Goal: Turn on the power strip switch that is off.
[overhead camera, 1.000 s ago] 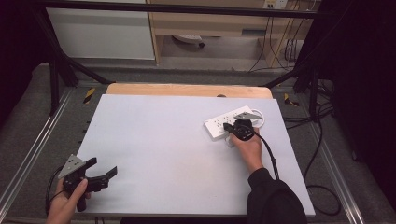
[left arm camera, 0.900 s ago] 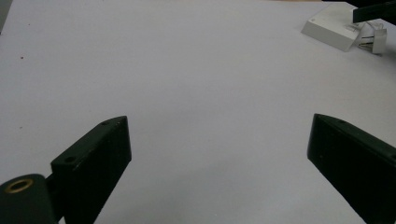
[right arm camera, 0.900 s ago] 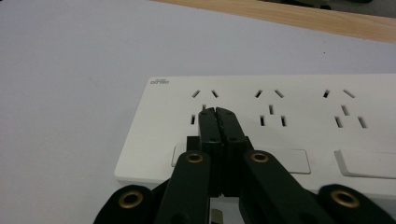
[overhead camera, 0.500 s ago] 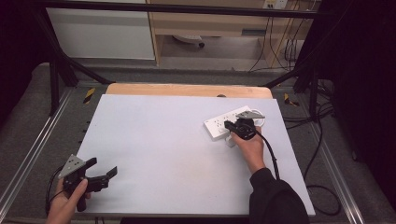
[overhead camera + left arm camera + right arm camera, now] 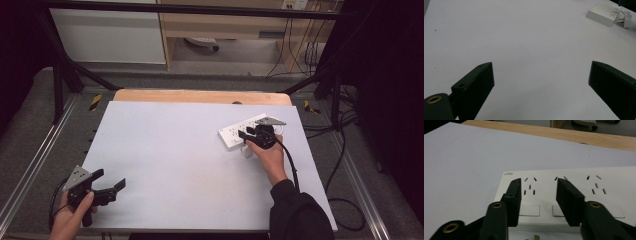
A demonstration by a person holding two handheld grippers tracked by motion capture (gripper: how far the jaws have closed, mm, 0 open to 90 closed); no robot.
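Note:
A white power strip [image 5: 231, 136] lies on the right half of the white table top [image 5: 175, 150]; in the right gripper view its sockets and switches [image 5: 574, 185] face up. My right gripper [image 5: 243, 135] hovers over the strip's left end. Its jaws [image 5: 538, 181] are partly apart and frame one socket group, with nothing between them. A small white plug [image 5: 247, 153] lies by the strip's near edge, and appears beside the strip [image 5: 602, 12] in the left gripper view [image 5: 626, 21]. My left gripper [image 5: 111, 178] rests near the front left corner, wide open [image 5: 540, 65] over bare table.
A wooden board edge [image 5: 200, 96] runs along the table's far side. Metal rails [image 5: 35, 165] flank the table, and cables [image 5: 345, 200] trail on the floor at the right. A white cabinet [image 5: 110, 35] stands beyond.
My right gripper has edged slightly left and forward over the power strip. The left gripper has stayed where it was.

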